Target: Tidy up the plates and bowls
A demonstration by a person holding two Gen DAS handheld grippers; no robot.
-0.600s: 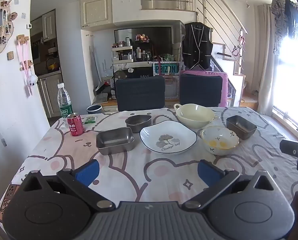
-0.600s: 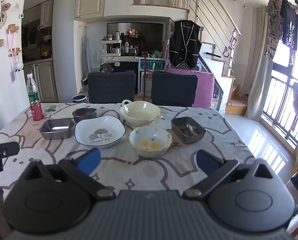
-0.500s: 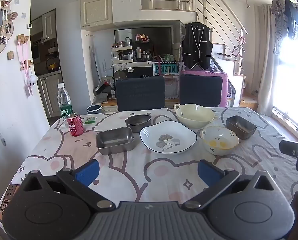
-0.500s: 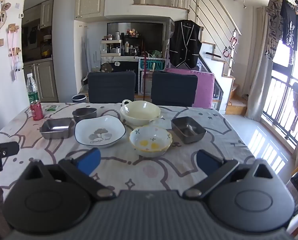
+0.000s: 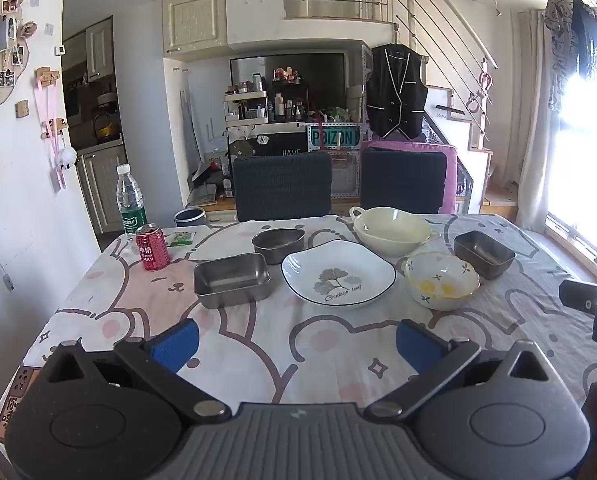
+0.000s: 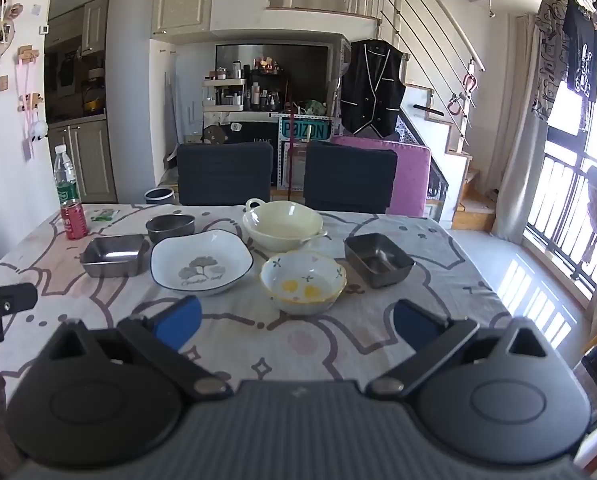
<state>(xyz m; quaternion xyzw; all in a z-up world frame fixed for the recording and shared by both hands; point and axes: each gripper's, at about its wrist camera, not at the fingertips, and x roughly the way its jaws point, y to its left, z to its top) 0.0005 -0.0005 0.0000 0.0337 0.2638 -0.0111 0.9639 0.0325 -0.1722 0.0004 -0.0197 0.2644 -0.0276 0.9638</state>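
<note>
No dish is held: the left gripper (image 5: 296, 338) and right gripper (image 6: 294, 318) are spread wide, empty. A first pick is judged pending; the floral bowl (image 6: 303, 282) must be approached.

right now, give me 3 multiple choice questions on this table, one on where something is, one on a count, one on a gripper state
1. Where is the red can?
A. inside the cream bowl
B. on the table's far left, by the water bottle
C. on the white plate

2. How many metal containers are on the table?
A. one
B. three
C. five

3. What state is the left gripper in?
A. open, holding nothing
B. shut on the floral bowl
C. shut on the can

Answers:
1 B, it stands just in front of the bottle.
2 B, two rectangular tins and one oval tin.
3 A, its blue fingers stand wide apart over bare tablecloth.
</note>
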